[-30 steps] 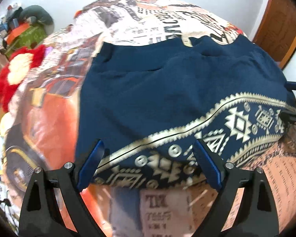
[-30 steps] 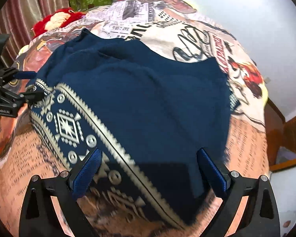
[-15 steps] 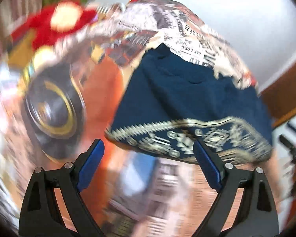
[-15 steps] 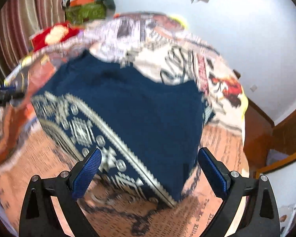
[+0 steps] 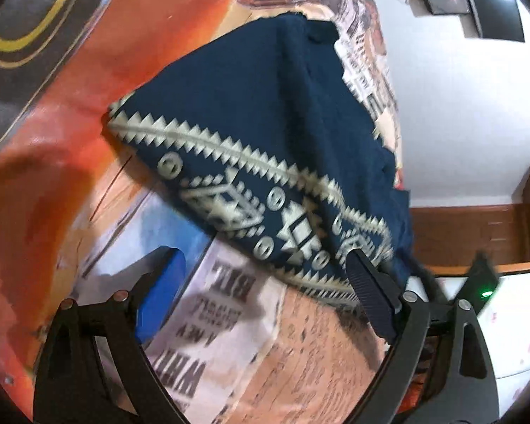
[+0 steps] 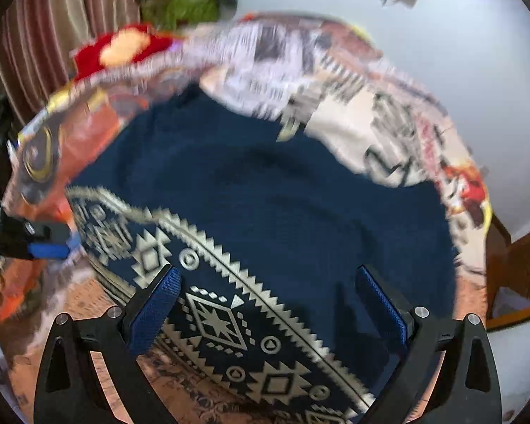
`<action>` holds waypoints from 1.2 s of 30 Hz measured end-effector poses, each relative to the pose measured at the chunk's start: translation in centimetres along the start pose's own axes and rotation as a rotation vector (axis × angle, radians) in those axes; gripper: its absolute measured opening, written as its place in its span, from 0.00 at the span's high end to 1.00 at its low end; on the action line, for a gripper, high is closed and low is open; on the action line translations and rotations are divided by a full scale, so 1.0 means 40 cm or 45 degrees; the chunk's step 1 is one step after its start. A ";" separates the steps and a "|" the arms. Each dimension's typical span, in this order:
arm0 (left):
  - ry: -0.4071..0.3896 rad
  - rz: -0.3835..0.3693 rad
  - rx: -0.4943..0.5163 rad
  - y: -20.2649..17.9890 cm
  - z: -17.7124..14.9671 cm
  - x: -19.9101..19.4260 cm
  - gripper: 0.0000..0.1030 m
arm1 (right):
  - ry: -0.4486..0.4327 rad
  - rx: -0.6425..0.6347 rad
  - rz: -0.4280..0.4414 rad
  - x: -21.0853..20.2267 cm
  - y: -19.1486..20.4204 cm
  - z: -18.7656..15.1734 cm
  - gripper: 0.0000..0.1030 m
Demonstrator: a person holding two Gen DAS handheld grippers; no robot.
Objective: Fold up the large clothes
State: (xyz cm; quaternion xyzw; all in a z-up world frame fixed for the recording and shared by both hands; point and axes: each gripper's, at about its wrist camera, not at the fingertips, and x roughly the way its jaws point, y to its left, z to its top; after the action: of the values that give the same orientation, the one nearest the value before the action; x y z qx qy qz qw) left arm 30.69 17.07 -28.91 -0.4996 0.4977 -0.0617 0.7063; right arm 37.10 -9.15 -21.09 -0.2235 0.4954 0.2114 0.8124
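Since one second ago, the left gripper [image 5: 265,293] has swung off the patterned hem, which had lain between its fingers, and now views the garment from the side, tilted; the right gripper [image 6: 266,304] has stayed above the cloth, its view rising slightly. Navy garment [image 6: 282,205] with a cream geometric border [image 6: 229,318]: spread flat on the printed bedspread [image 6: 353,116], filling the centre of the right wrist view, border running from 9 o'clock to 5 o'clock. In the left wrist view the same garment [image 5: 258,106] lies from centre to 3 o'clock, its border [image 5: 251,190] crossing toward 4 o'clock. Left gripper: jaws spread wide, nothing between them; bedspread print [image 5: 229,318] shows in the gap, and the right finger's tip overlaps the border's edge in the picture, contact not determinable. Right gripper: jaws spread wide over the border, grasping nothing. The left gripper's blue pad [image 6: 49,251] appears at 9 o'clock in the right wrist view, just beside the garment's hem corner. Red plush toy [image 6: 123,46]: at 11 o'clock, well apart from the garment. Both views are motion-blurred.
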 end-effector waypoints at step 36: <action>-0.496 0.365 0.479 -0.244 0.086 -0.054 0.93 | 0.082 0.102 0.285 0.065 0.028 0.095 0.00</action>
State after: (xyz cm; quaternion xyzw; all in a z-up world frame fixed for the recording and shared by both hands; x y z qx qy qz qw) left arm 36.26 15.75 -20.01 -0.2873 0.3982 0.0446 0.8700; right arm 40.25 -5.73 -22.04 -0.1408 0.5510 0.2735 0.7757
